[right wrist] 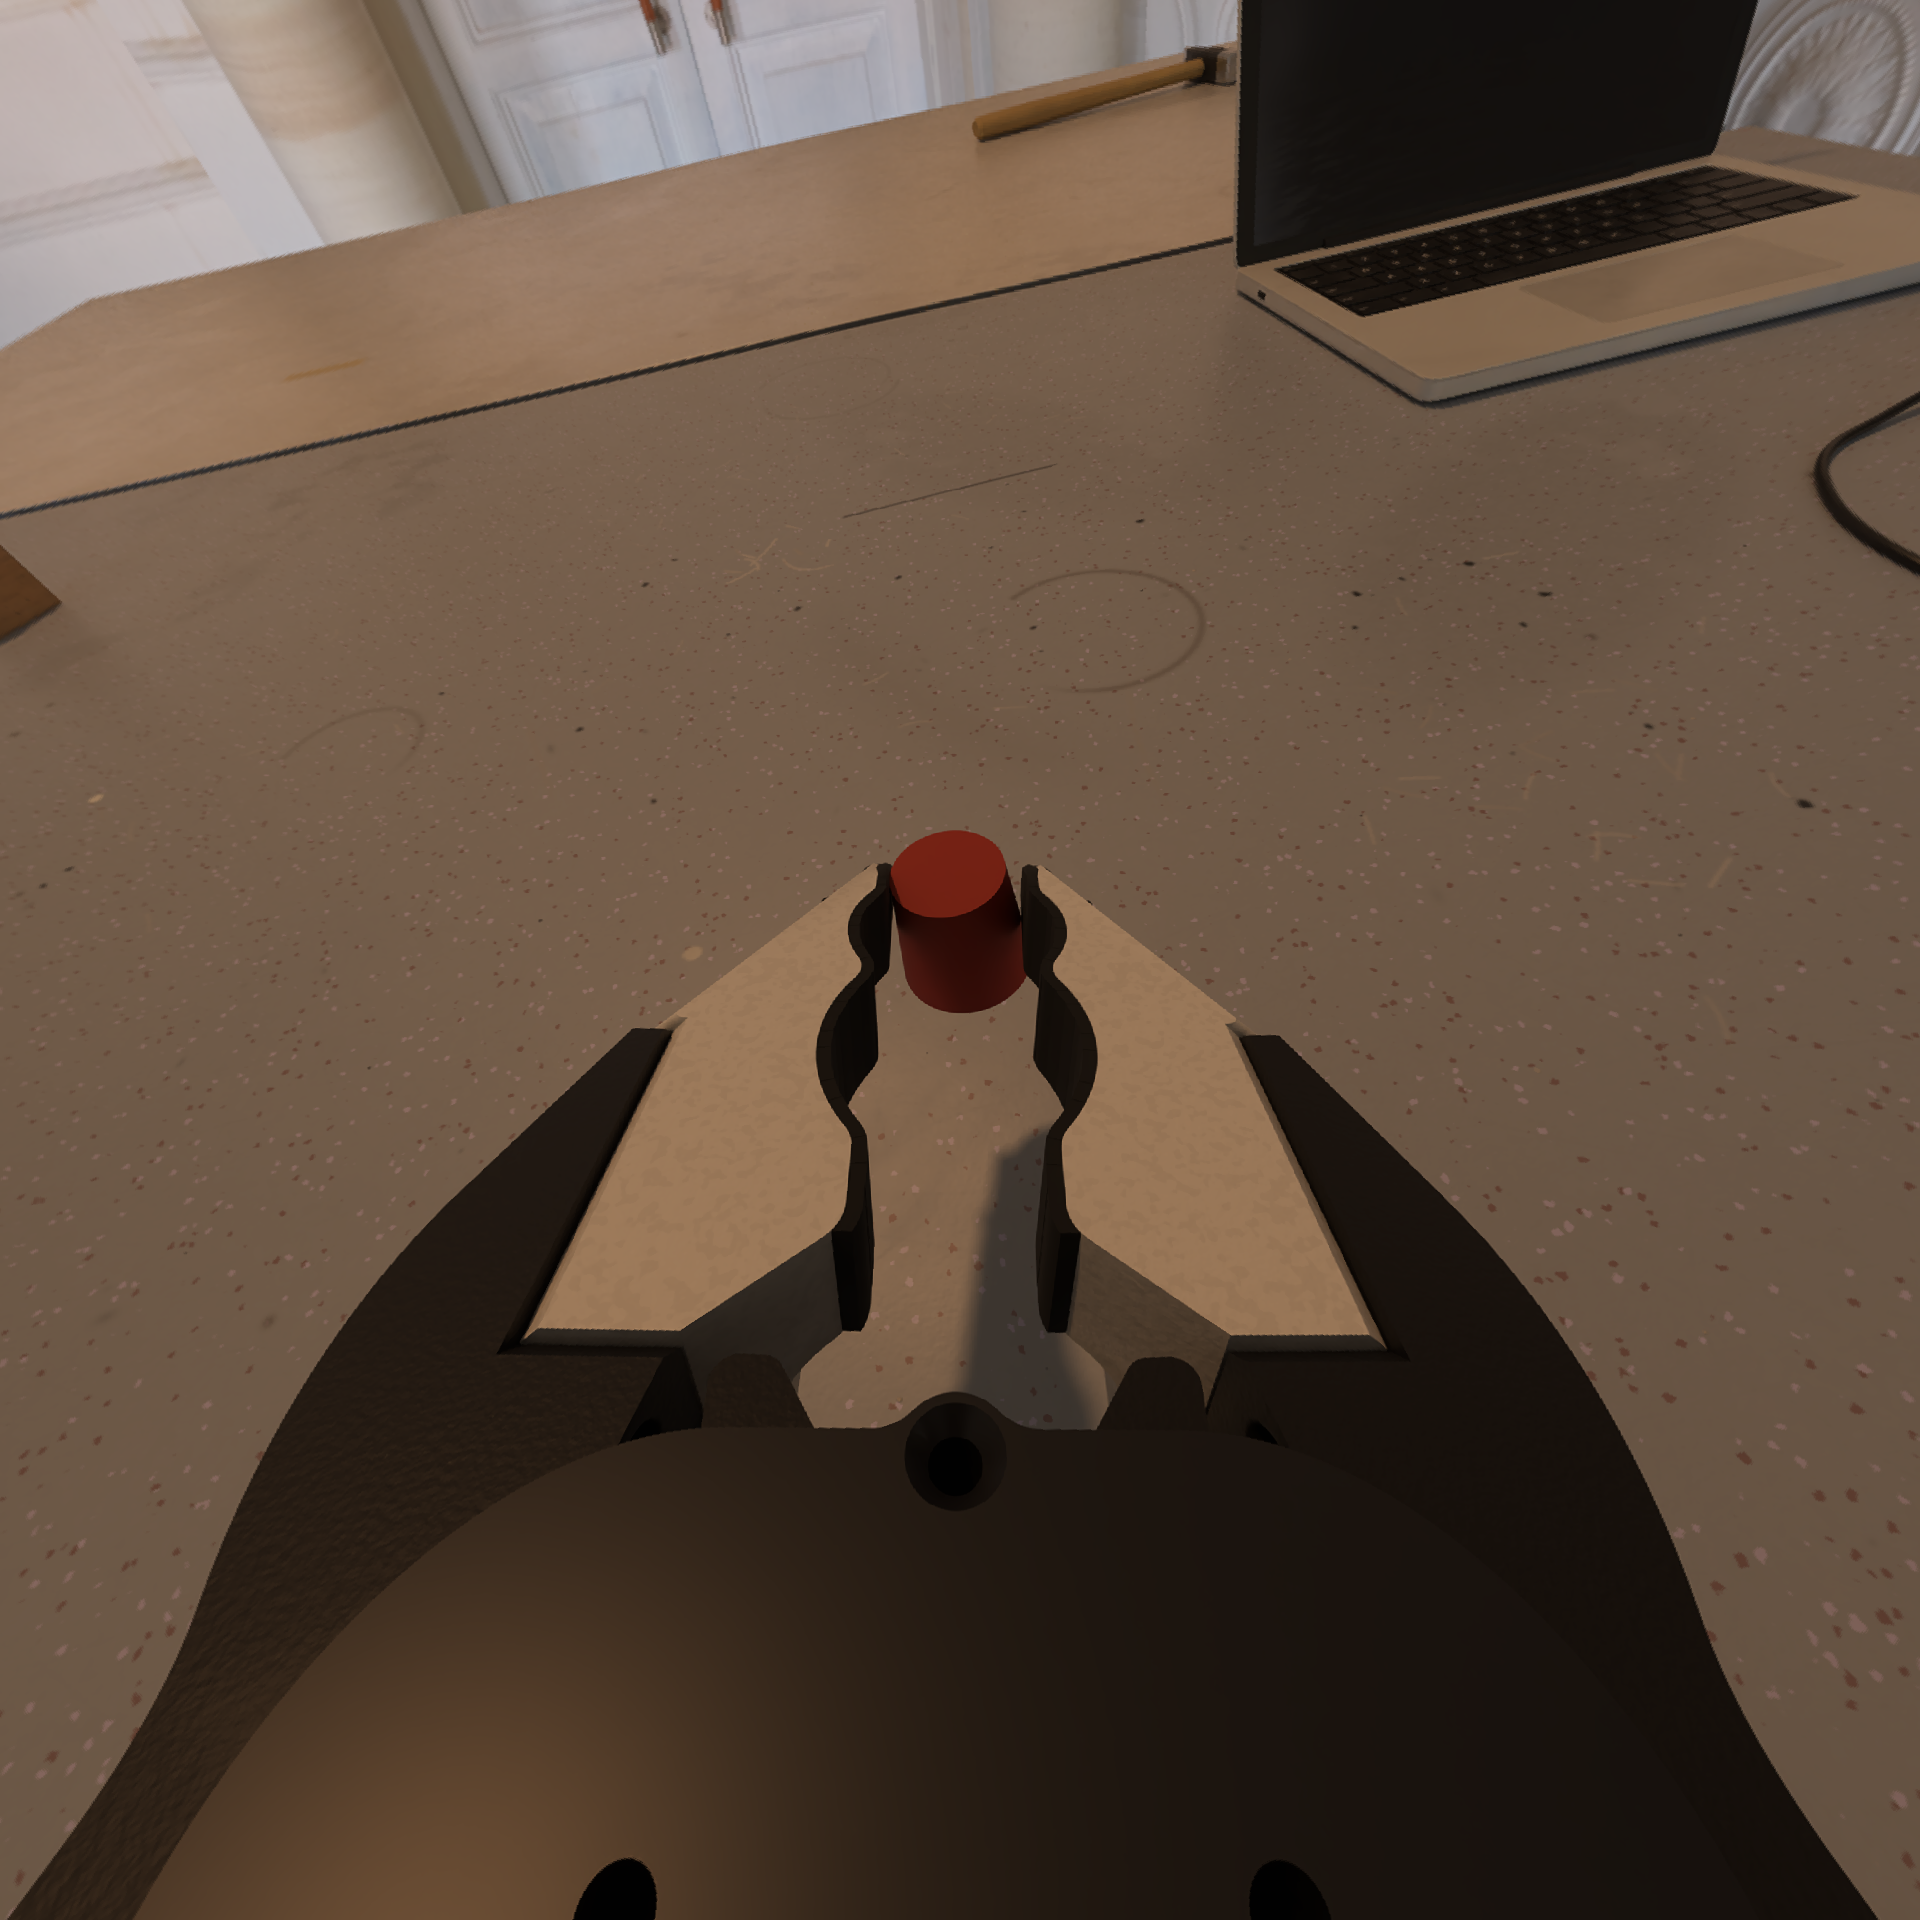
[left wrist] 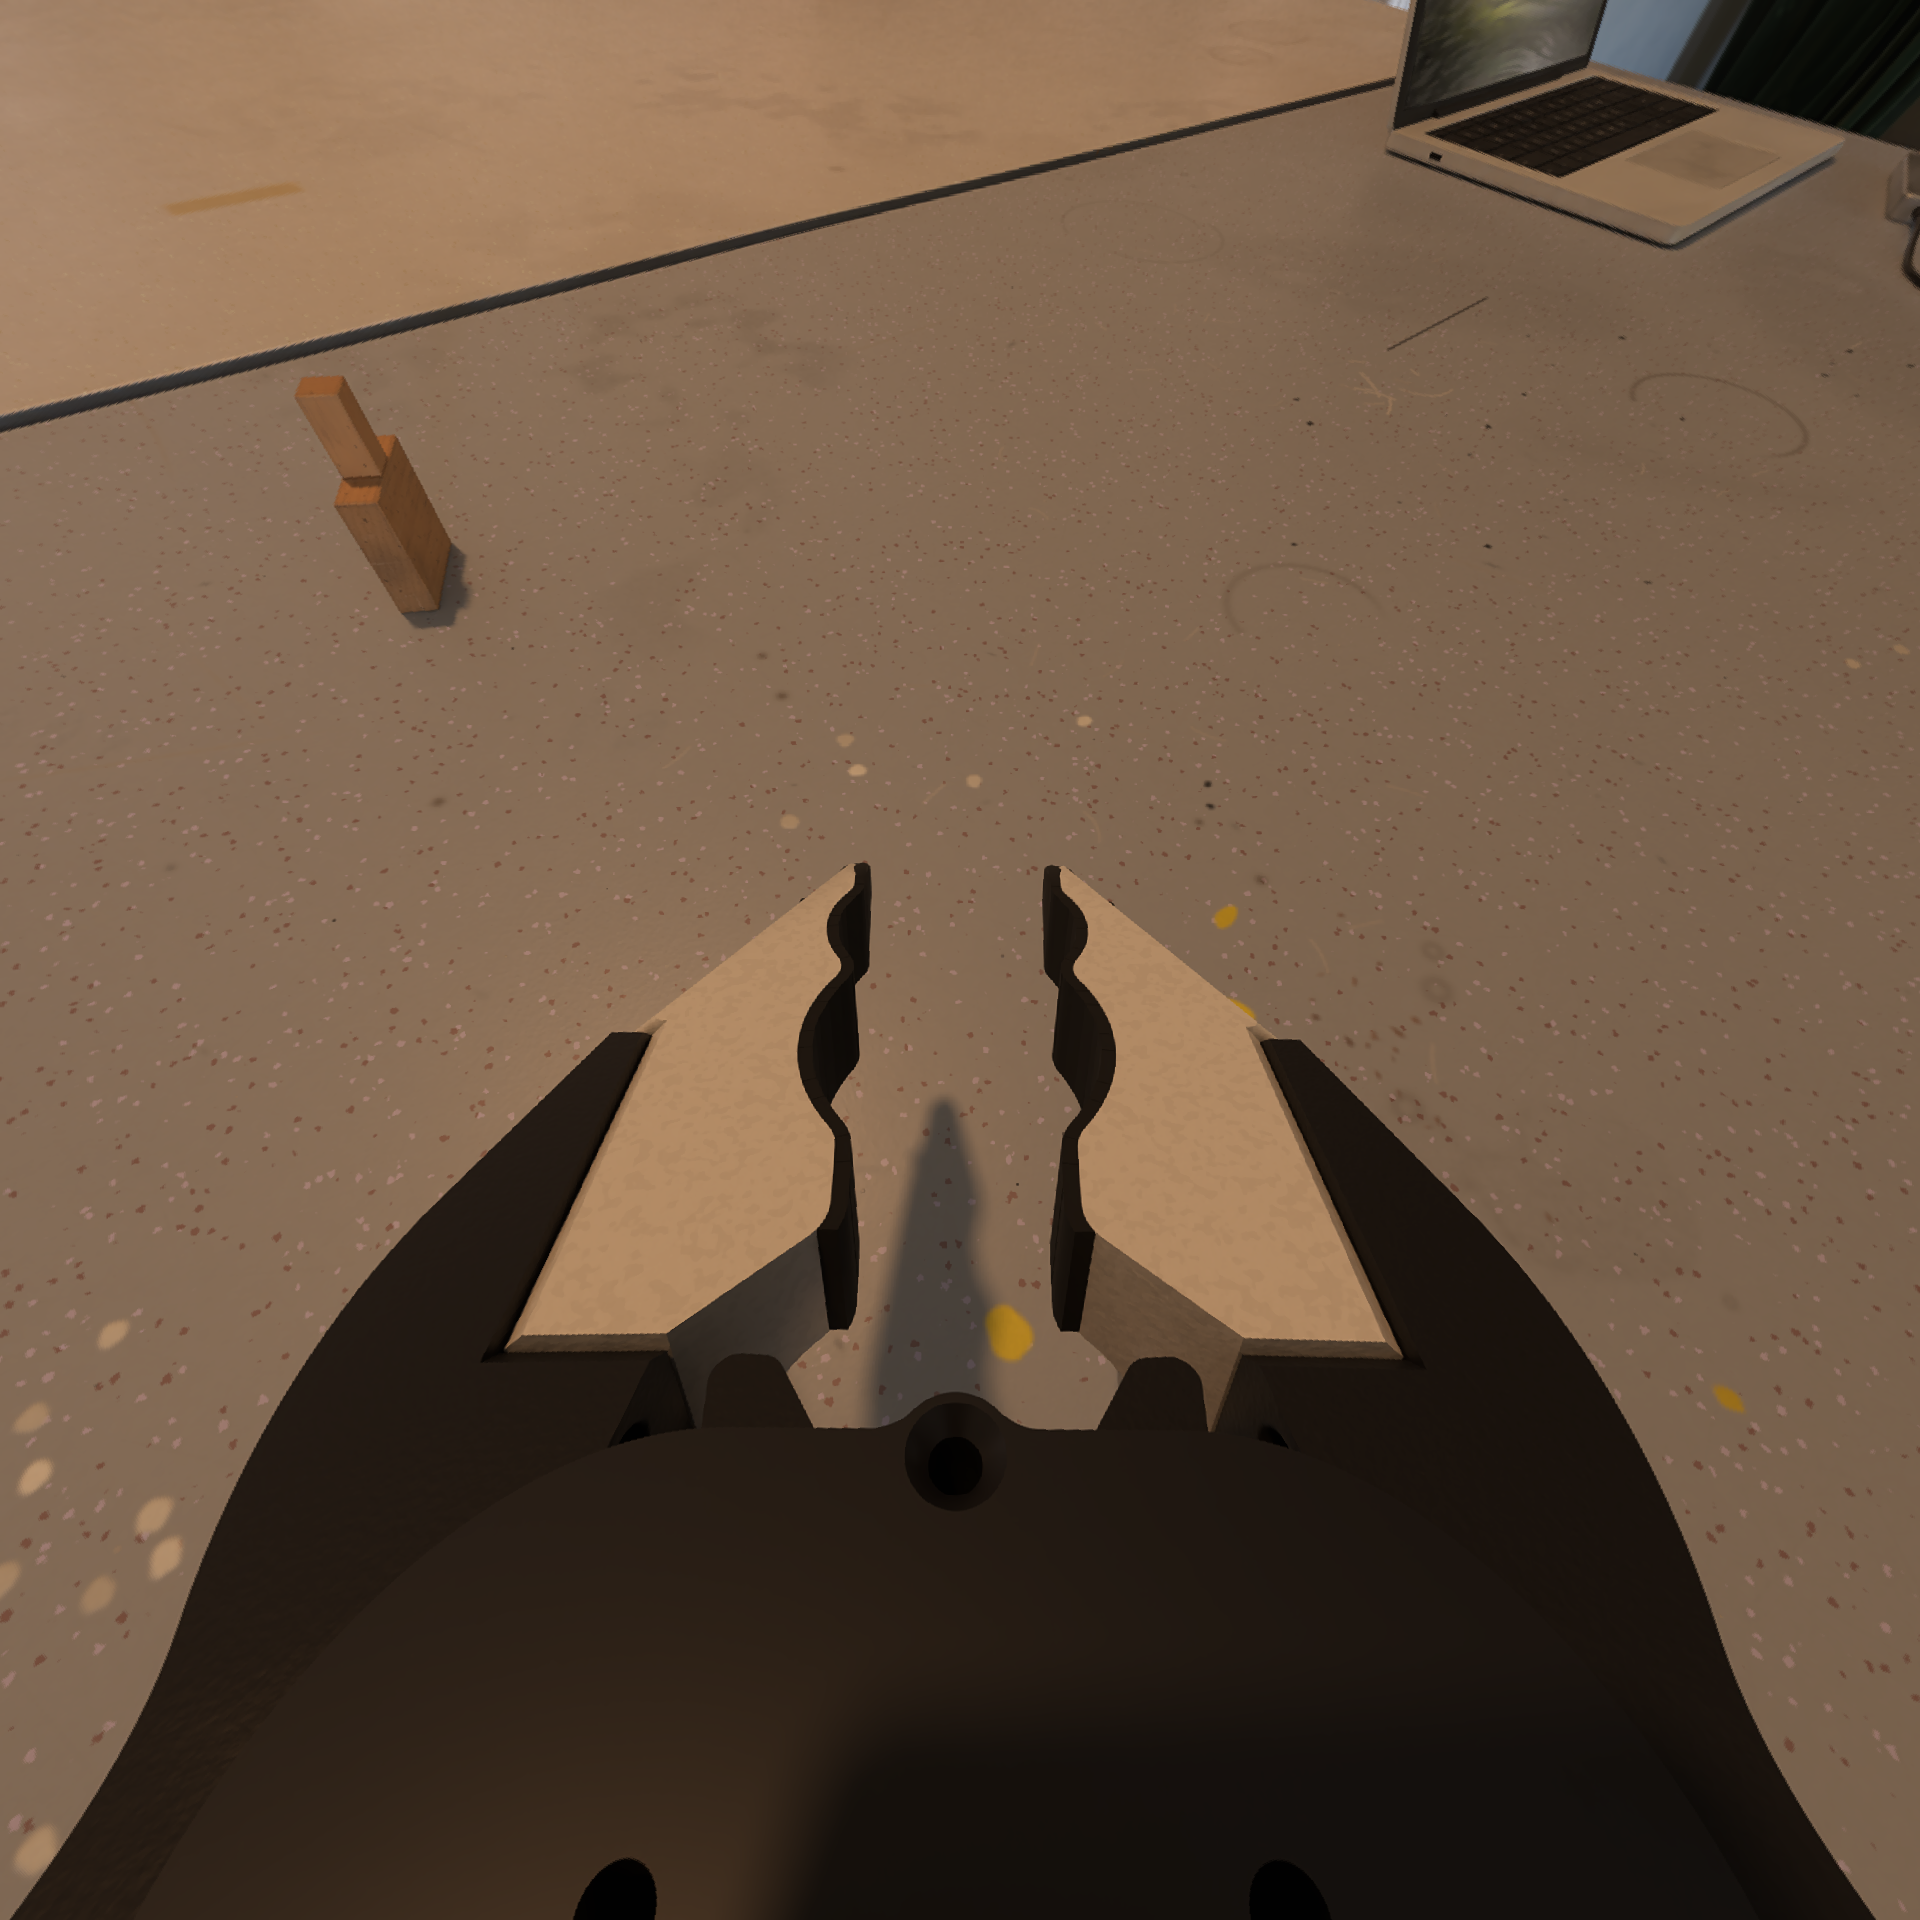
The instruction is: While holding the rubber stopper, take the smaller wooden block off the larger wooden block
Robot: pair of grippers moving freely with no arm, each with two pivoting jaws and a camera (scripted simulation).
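Observation:
In the left wrist view the larger wooden block [left wrist: 400, 540] stands upright on the speckled grey table, far off to the upper left. The smaller wooden block [left wrist: 338, 424] stands on top of it. My left gripper [left wrist: 956, 883] is open and empty, well to the right of the blocks and nearer than them. In the right wrist view my right gripper [right wrist: 956, 883] is shut on the red rubber stopper [right wrist: 956, 920], held at the fingertips above the table. A brown corner [right wrist: 21, 597] shows at the left edge of that view.
An open laptop [left wrist: 1600, 125] sits at the far right of the table, also in the right wrist view [right wrist: 1538, 208]. A black cable [right wrist: 1860, 499] curves beside it. A hammer [right wrist: 1101, 94] lies on the tan board beyond the table's dark seam.

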